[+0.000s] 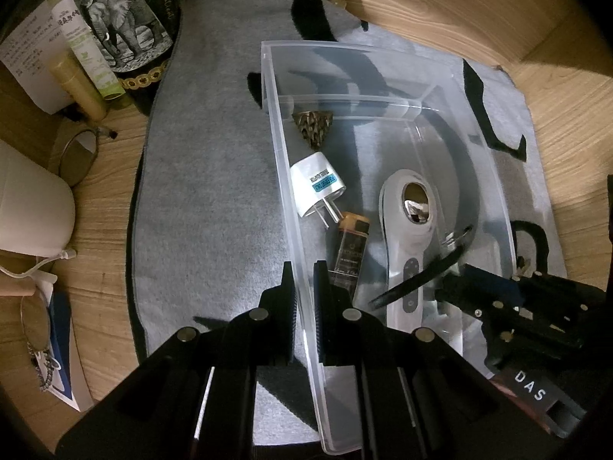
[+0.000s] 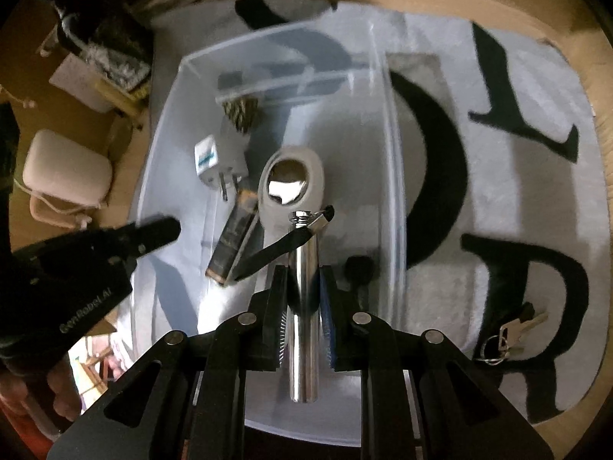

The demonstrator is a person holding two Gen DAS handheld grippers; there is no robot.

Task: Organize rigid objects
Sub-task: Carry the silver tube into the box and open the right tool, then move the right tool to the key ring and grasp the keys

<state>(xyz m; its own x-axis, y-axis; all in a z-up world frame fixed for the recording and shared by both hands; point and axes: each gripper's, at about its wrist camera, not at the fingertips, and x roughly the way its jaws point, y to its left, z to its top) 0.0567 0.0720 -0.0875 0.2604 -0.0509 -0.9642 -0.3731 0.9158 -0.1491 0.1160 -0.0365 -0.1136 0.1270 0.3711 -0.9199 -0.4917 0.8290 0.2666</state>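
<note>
A clear plastic bin (image 1: 285, 176) (image 2: 389, 122) stands on a grey mat. Inside lie a white plug adapter (image 1: 316, 188) (image 2: 208, 161), a brown cone-shaped piece (image 1: 312, 126) (image 2: 239, 113), a small dark bottle (image 1: 348, 253) (image 2: 233, 237) and a white handheld device (image 1: 408, 222) (image 2: 293, 182). My left gripper (image 1: 304, 280) is shut on the bin's left wall. My right gripper (image 2: 304, 281) is shut on a shiny metal cylinder (image 2: 304, 306) with a black strap (image 2: 276, 251), held over the bin's near end. The right gripper also shows in the left wrist view (image 1: 509, 303).
A bunch of keys (image 2: 509, 335) lies on the mat right of the bin. Bottles and an elephant-print tin (image 1: 122, 30), a white box (image 1: 30, 207) and glasses (image 1: 78, 153) crowd the wooden table to the left.
</note>
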